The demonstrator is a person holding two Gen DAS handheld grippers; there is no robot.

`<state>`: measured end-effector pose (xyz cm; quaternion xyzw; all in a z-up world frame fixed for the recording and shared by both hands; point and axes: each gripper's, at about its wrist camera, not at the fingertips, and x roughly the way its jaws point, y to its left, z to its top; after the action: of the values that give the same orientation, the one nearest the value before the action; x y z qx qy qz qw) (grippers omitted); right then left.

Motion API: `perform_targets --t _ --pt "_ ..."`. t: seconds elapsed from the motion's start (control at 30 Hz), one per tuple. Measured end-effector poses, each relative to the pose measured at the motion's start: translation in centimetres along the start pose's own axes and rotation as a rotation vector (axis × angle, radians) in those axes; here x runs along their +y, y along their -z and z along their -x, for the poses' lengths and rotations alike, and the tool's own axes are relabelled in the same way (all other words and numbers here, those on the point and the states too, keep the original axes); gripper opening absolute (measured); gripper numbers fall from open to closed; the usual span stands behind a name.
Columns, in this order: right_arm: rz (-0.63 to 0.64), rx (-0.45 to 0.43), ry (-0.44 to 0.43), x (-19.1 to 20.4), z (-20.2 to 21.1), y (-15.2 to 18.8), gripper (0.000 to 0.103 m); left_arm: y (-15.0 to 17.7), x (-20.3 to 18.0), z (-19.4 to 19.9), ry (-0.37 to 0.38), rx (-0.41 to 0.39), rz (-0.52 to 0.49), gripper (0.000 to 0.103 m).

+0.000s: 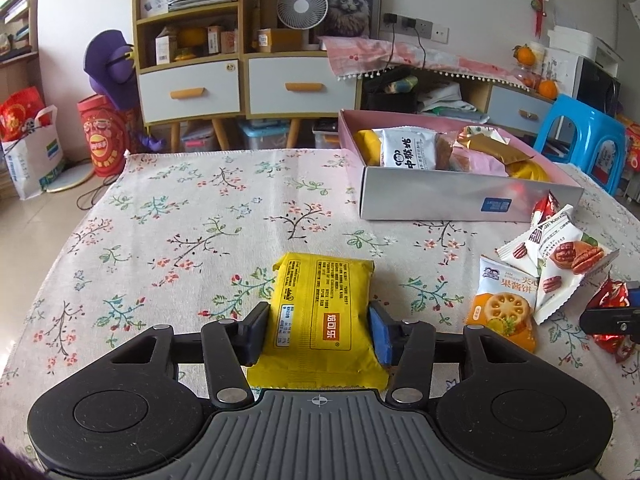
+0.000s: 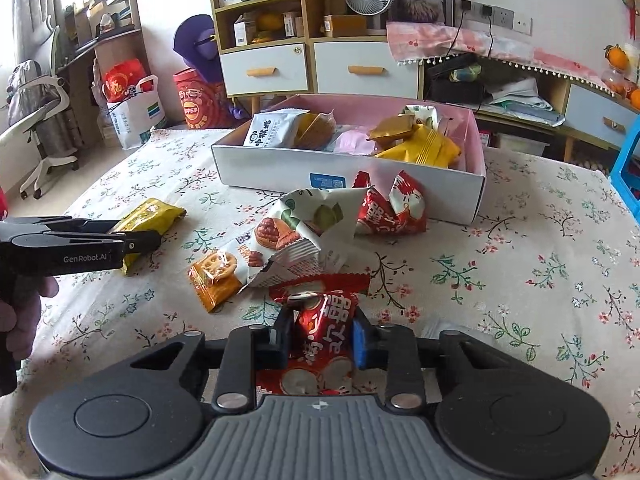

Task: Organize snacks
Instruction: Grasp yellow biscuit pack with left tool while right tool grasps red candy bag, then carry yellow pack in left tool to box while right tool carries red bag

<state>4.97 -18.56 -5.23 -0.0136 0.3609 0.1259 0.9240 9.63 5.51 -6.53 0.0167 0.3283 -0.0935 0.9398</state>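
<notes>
The yellow snack pack [image 1: 320,312] lies flat on the flowered tablecloth [image 1: 180,220], at the near side of the table. The left gripper [image 1: 318,330] is clamped on it, with one pad pressed on each long side. The pack looks light, soft and puffy, so a gentle squeeze is thought to be enough. It is held across its middle, which seems a good place, since the crimped ends are thin and may slip.

The red snack pack [image 2: 324,328] is pinched by the right gripper [image 2: 320,340], and its shiny wrapper is crumpled between the pads. It looks light and slippery, and whatever is inside could be crushed if it is squeezed too hard.

The box [image 1: 460,196] stands farther back on the table and is already partly filled with other snacks. A free corner must be found for each new pack.

A small heap of loose packs [image 2: 280,248] is seen just in front of the box: nut packs, an orange biscuit pack and two red ones. This heap lies between the right gripper and the box, so the red pack is best lifted over it. The two grippers are near each other and could bump.
</notes>
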Motion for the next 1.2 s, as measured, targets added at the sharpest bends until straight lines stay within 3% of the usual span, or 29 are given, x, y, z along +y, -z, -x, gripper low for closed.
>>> perform_targets --t 0.73,1.2 --pt "-0.031 -0.024 -0.065 0.4 1.8 -0.9 0.015 -1.1 -0.3 0.9 0.058 0.043 0.073 0.048" --pt "-0.053 -0.074 -0.064 -0.2 2.7 -3.5 0.015 -2.6 0.5 1.2 0.072 0.06 0.165 0.048"
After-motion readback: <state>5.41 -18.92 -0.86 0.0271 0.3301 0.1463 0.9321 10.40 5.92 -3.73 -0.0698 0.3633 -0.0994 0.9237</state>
